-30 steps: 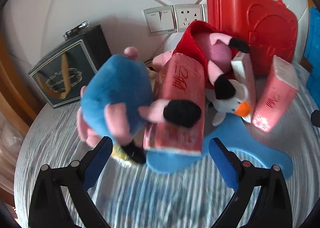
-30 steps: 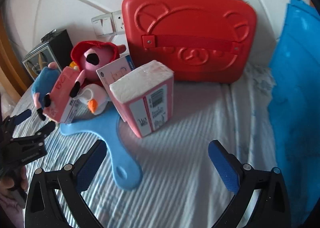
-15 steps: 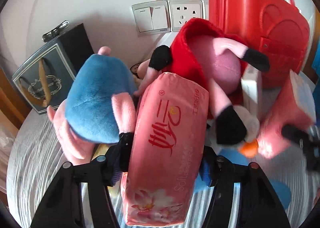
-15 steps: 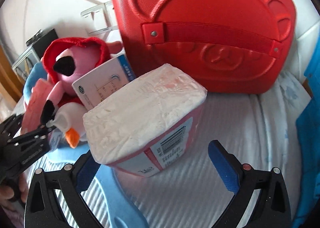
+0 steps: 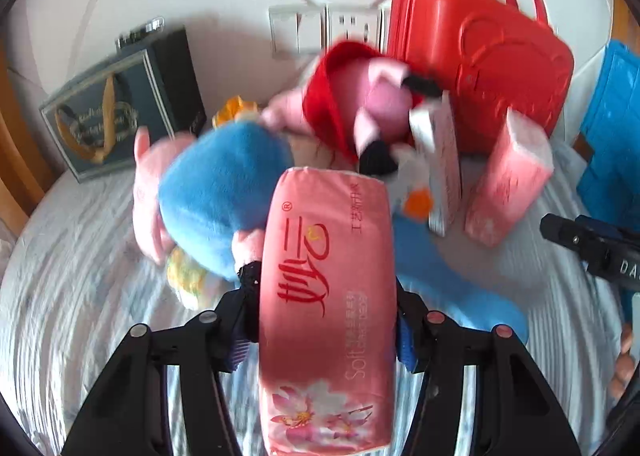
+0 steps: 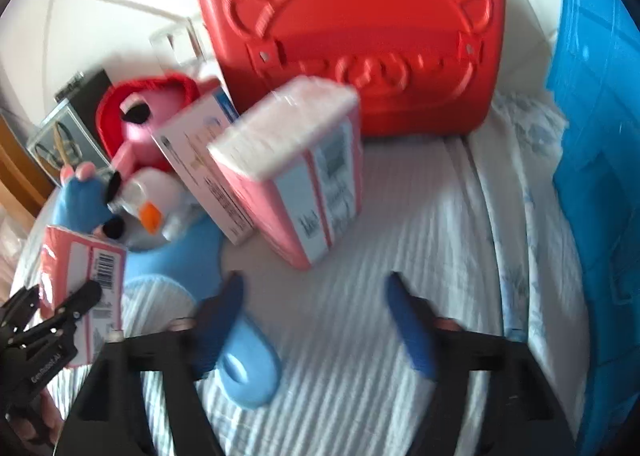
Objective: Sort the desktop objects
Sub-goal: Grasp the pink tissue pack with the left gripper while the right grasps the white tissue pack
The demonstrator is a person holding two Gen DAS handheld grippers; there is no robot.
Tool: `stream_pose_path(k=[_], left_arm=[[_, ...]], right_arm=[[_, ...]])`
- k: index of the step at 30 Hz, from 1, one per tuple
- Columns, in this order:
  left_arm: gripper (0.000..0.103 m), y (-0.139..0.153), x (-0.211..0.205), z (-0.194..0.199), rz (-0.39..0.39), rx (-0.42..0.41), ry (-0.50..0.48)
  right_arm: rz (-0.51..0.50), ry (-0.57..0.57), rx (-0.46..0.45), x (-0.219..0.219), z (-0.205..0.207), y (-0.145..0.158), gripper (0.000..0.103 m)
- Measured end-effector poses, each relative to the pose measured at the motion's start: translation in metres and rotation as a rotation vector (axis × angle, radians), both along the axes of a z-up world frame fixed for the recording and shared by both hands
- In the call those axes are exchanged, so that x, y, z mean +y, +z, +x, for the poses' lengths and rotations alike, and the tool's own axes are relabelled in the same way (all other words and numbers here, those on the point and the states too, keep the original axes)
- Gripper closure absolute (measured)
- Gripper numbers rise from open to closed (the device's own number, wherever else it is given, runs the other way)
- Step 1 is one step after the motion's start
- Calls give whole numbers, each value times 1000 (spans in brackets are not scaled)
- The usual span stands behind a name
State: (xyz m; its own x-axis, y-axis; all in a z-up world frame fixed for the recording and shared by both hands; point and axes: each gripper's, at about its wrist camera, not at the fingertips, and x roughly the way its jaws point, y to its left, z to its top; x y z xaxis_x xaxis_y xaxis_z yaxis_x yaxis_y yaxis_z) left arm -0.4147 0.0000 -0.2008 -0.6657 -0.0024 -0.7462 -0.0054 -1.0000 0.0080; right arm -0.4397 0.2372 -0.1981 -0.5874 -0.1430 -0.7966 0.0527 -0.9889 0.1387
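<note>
My left gripper (image 5: 320, 320) is shut on a pink tissue pack (image 5: 326, 304) and holds it in front of the pile; the pack also shows in the right wrist view (image 6: 86, 284). Behind it lie a blue and pink plush (image 5: 216, 204), a red-hooded pink plush (image 5: 360, 112) and a white penguin toy (image 6: 154, 200). My right gripper (image 6: 316, 296) is open and empty, in front of a second pink tissue pack (image 6: 304, 172) that stands on the cloth. A white box (image 6: 200, 160) leans beside that pack. A blue paddle-shaped thing (image 6: 244, 368) lies under my right gripper's left finger.
A red case (image 6: 360, 36) stands against the wall behind the pile. A blue crate (image 6: 600, 136) is at the right. A dark gift bag (image 5: 120, 104) stands at the back left, with wall sockets (image 5: 324, 30) above the pile. The table has a striped white cloth (image 6: 420, 236).
My left gripper has closed on the pink tissue pack and pulled it back from the plush toys. My right gripper has drawn back from the standing tissue pack and narrowed somewhat.
</note>
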Motion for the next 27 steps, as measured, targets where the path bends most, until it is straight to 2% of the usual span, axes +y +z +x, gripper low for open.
stream_pose_path(k=[2, 6, 8, 11, 12, 13, 14, 16, 19, 27], left_arm=[[48, 9, 9, -5, -7, 30, 11], [48, 13, 1, -34, 11, 48, 35], [48, 11, 0, -44, 16, 53, 33], [48, 4, 3, -49, 11, 52, 19], [48, 1, 5, -49, 4, 51, 15], [48, 0, 5, -49, 1, 50, 11], [48, -2, 5, -48, 2, 49, 9], [48, -5, 4, -46, 9, 37, 11], [48, -1, 4, -34, 18, 27, 9], [48, 20, -1, 35, 69, -8, 17]], right_arm=[[-20, -21, 40, -4, -5, 11, 21], [-44, -100, 68, -17, -31, 18, 15], [-55, -125, 68, -25, -46, 12, 13], [-15, -183, 61, -31, -60, 1, 13], [-6, -197, 57, -29, -63, -2, 18], [5, -205, 48, -27, -66, -5, 40], [9, -200, 42, -24, -66, -9, 42], [27, -185, 51, -21, -61, -8, 47], [13, -149, 42, -14, -48, -5, 47], [-2, -60, 83, -9, 35, 33, 48]])
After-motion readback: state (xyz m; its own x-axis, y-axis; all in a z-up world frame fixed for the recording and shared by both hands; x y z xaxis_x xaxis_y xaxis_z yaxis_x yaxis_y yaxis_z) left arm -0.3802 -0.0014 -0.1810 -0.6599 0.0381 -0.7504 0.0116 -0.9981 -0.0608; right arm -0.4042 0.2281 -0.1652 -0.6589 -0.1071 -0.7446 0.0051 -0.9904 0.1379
